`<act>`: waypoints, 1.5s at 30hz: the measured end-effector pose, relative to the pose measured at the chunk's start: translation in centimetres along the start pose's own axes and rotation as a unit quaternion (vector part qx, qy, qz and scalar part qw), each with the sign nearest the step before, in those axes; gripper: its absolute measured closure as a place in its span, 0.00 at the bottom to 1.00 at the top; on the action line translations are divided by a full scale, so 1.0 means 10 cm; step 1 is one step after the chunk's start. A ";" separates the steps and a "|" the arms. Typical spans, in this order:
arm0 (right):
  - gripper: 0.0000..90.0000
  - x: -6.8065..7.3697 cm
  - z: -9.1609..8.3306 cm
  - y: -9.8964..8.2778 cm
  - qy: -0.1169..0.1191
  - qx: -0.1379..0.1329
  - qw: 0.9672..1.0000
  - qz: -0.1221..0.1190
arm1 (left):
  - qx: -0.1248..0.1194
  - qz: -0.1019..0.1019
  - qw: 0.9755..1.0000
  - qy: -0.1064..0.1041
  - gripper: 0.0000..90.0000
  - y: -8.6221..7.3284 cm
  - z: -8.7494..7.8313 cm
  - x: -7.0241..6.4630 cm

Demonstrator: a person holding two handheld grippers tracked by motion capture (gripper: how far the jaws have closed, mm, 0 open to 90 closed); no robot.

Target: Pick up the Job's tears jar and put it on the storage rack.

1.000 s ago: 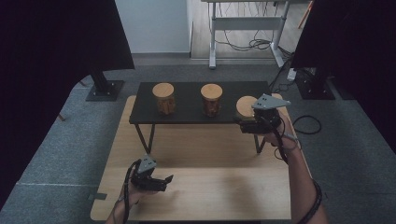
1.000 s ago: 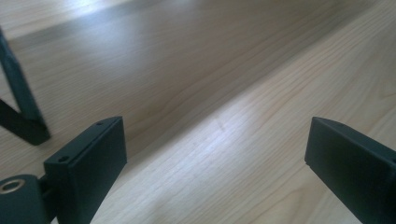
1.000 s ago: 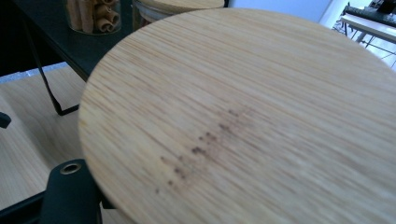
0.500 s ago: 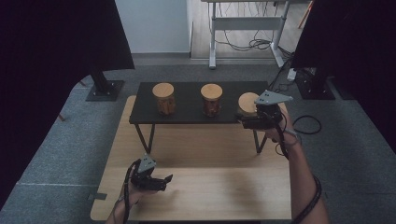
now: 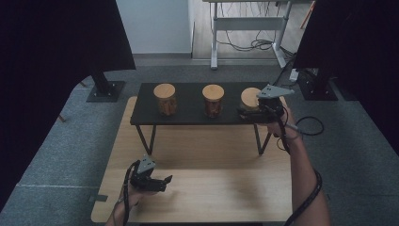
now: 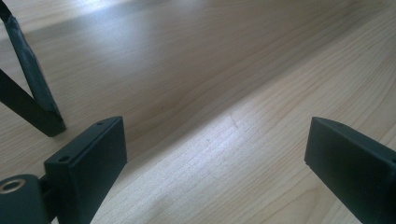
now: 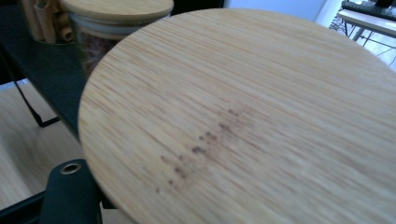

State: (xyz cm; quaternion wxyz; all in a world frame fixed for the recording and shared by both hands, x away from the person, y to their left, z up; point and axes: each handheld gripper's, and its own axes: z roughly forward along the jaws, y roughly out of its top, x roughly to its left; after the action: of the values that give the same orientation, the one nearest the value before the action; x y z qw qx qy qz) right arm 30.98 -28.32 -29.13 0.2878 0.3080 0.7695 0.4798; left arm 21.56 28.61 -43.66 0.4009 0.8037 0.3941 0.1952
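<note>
Three glass jars with round bamboo lids stand along a low black shelf (image 5: 188, 113). At the shelf's right end my right gripper (image 5: 244, 112) is shut on the right-hand jar (image 5: 249, 97) below its lid, coming in from the right. In the right gripper view that lid (image 7: 243, 112) lies close above the jaws and hides the pads. The middle jar (image 5: 212, 100) and the left jar (image 5: 165, 98) stand apart from it. My left gripper (image 5: 162, 181) rests open on the wooden table (image 5: 226, 188) at the front left, with bare wood between its jaws (image 6: 215, 163).
The black shelf stands on thin black legs (image 5: 146, 139) on the far half of the wooden table. One leg (image 6: 32, 93) shows close to the left gripper. Grey carpet surrounds the table, with stand bases (image 5: 106, 89) and cables (image 5: 308, 125) behind it.
My right gripper and the right-hand jar have shifted a little away from me along the shelf's right end. The left gripper has stayed put.
</note>
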 end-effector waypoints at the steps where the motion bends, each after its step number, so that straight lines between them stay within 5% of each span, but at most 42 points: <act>1: 0.27 -0.01 0.01 -0.01 0.000 -0.001 1.000 0.002 | 0.001 0.000 1.000 0.002 0.06 0.00 0.00 0.00; 45: 0.26 -0.13 0.20 -0.02 -0.031 0.026 0.997 0.058 | -0.008 -0.006 1.000 0.005 0.06 -0.01 -0.05 0.02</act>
State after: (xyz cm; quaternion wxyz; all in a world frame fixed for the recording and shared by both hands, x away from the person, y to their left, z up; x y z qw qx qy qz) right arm 33.32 -28.24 -29.87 0.2746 0.3743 0.7534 0.4657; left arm 21.35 29.04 -43.41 0.4063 0.7970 0.3997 0.2000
